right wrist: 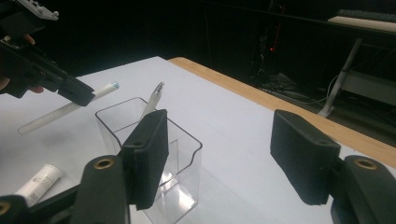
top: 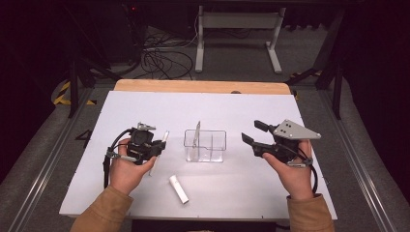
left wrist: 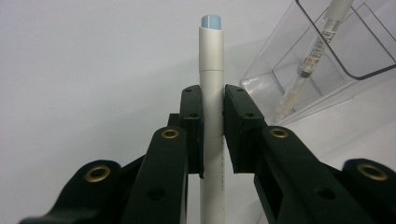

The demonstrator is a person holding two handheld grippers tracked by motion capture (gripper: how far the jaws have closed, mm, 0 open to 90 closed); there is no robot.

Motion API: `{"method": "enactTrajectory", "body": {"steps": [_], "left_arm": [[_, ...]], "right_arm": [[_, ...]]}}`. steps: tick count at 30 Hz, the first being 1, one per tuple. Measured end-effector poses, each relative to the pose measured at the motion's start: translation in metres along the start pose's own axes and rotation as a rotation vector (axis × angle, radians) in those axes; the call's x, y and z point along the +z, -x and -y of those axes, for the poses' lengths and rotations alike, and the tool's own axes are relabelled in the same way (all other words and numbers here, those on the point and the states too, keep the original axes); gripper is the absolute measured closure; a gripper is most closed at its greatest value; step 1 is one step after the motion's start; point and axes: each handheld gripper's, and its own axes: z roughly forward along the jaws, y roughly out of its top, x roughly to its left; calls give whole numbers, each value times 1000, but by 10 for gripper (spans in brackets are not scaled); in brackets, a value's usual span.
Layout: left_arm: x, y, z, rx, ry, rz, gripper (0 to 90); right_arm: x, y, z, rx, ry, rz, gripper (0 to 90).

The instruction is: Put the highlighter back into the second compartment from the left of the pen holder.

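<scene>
A white table (top: 232, 108) with a wooden far edge carries a clear plastic organiser (top: 205, 146) near its centre, divided into compartments. One slim pen (top: 196, 135) stands tilted in the organiser's left compartment, its tip down against the bottom. A short white tube (top: 179, 189) lies flat on the table nearer the person, just left of centre and well apart from the organiser.

The left gripper (top: 153, 147), held in the person's left hand (top: 124, 170), sits left of the organiser. Its jaws are closed on a long white pen (left wrist: 212, 93) with a pale blue end; the pen passes between the two pads, projecting beyond them at both ends. In the right gripper view this pen is raised clear of the table, slanting beside the organiser's left wall.

The right gripper (top: 250, 133), held in the right hand (top: 294, 174), is right of the organiser and above the table. Its jaws are spread wide with nothing between them.

Beyond the table, dark floor, cables (top: 162, 58) and a white stand (top: 237, 29).
</scene>
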Motion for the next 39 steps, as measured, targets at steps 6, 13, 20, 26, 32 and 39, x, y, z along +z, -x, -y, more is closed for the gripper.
{"method": "enactTrajectory", "body": {"steps": [6,13,20,26,32,39], "left_arm": [[-6,2,-1,22,28,20,782],[-14,6,-3,56,67,51,782],[-25,7,-6,67,150,105,782],[-30,8,-7,79,207,143,782],[-32,7,-7,90,243,173,782],[-34,10,-7,112,298,215,782]], "right_arm": [[0,1,0,2,-4,4,374],[0,1,1,0,-3,2,374],[0,2,1,3,-2,1,374],[0,3,1,5,-3,1,374],[-2,3,1,8,-1,5,373],[0,3,1,4,-4,3,371]]}}
